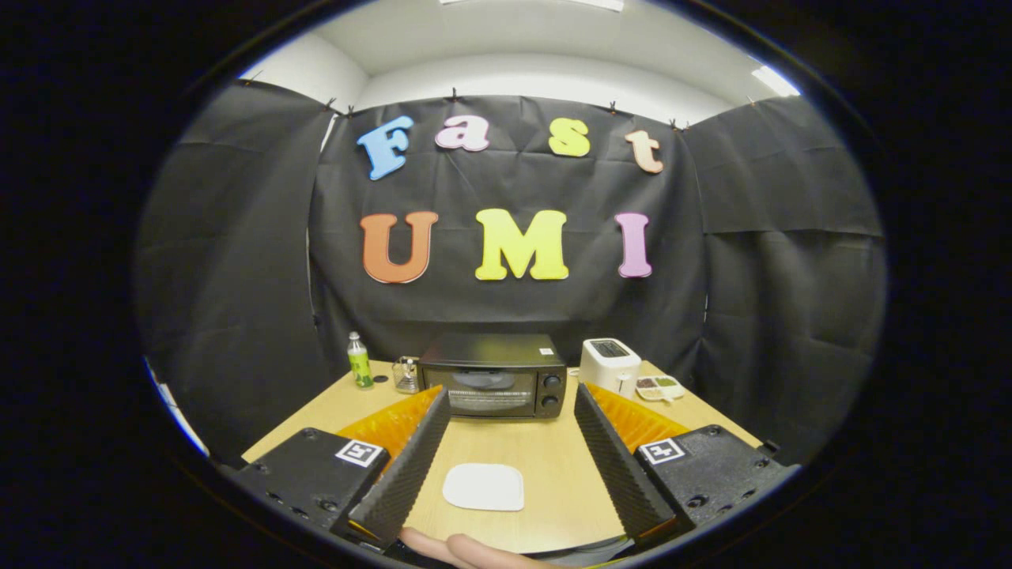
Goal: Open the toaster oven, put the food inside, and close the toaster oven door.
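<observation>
The gripper [512, 419] is hovering with fingers spread wide and empty, facing the closed black toaster oven [492, 384] beyond a white square plate [483, 486], fitting either task end.

Bare table [553, 450] (plate [483, 486] aside) before oven [492, 385]

A staged recording booth, not a real kitchen: black cloth [237, 261] clipped up as walls around a table [545, 466] of appliances (office ceiling [538, 39] above).
</observation>
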